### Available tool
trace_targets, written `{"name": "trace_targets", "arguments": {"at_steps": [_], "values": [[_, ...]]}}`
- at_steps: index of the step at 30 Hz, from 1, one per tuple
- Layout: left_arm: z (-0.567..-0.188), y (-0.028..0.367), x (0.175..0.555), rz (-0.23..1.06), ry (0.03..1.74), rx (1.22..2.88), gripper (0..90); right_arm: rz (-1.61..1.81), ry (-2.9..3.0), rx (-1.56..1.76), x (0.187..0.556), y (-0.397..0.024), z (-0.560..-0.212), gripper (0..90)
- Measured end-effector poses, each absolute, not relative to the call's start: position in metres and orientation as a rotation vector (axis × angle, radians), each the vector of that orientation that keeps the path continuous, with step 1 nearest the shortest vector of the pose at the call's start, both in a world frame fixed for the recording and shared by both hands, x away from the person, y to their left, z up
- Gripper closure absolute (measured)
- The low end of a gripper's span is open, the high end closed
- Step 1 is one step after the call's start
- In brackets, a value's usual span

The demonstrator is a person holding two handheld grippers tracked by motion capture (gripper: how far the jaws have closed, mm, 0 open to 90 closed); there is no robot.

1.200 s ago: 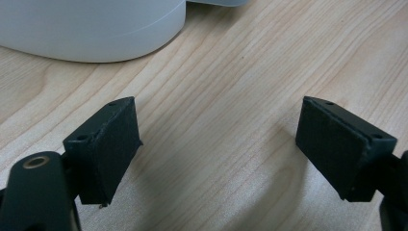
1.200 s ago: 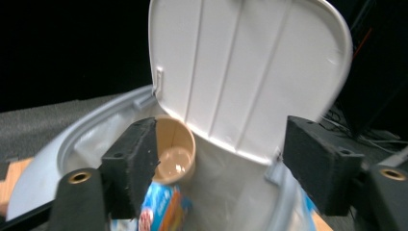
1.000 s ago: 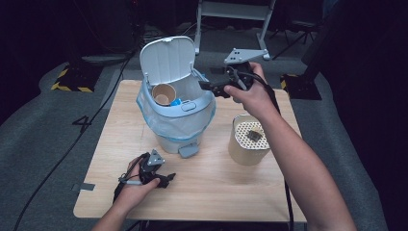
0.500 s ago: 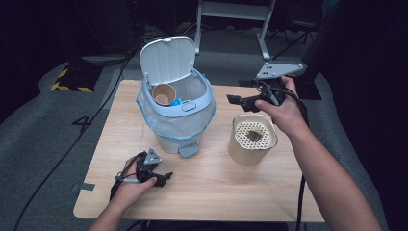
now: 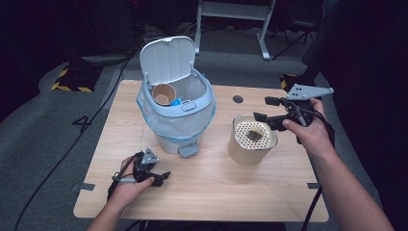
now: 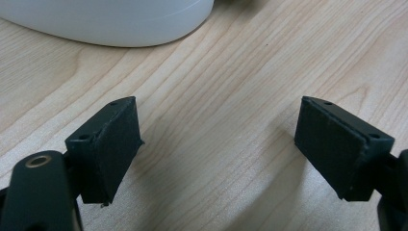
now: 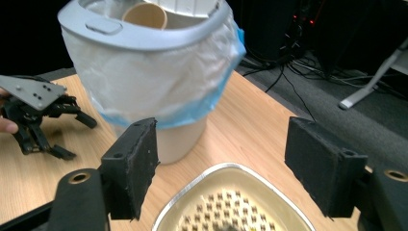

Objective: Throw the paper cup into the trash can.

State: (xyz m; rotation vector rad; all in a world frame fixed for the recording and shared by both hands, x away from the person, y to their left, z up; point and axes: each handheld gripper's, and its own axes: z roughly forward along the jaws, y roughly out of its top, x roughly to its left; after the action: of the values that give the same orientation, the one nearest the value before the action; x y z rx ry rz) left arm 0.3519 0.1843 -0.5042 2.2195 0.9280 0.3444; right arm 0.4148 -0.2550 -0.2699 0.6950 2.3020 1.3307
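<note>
As the right gripper travels: it leaves the open mouth of the bin [image 5: 178,126] and comes to hang over the perforated container [image 5: 250,150], which stands on the table [image 5: 216,192] just right of the bin.
Right gripper [image 5: 263,109]: jaws have just been opening, now stand partly apart, nothing between them.
Left gripper [image 5: 162,178]: jaws wide and empty, resting on the table in front of the bin, to its left.
Paper cup [image 5: 163,94]: inside the bin, under the raised lid.
Container top: a small dark thing lies on it, too small to tell.
Meaning: the bin visit looks finished; I judge the container right of the bin, or what lies on it, is the next pick.
</note>
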Motion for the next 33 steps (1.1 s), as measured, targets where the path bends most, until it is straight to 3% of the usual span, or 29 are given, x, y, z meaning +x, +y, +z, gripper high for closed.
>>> {"name": "trace_targets", "arguments": {"at_steps": [15, 33], "values": [[-0.504, 0.185, 0.353, 0.343, 0.939, 2.216, 16.3, 1.288, 2.288, 0.819, 0.377, -0.325, -0.334, 25.9], [-0.504, 0.187, 0.350, 0.358, 0.972, 2.203, 18.7, 1.132, 2.317, 0.975, 0.357, -0.348, -0.443, 23.2]]}}
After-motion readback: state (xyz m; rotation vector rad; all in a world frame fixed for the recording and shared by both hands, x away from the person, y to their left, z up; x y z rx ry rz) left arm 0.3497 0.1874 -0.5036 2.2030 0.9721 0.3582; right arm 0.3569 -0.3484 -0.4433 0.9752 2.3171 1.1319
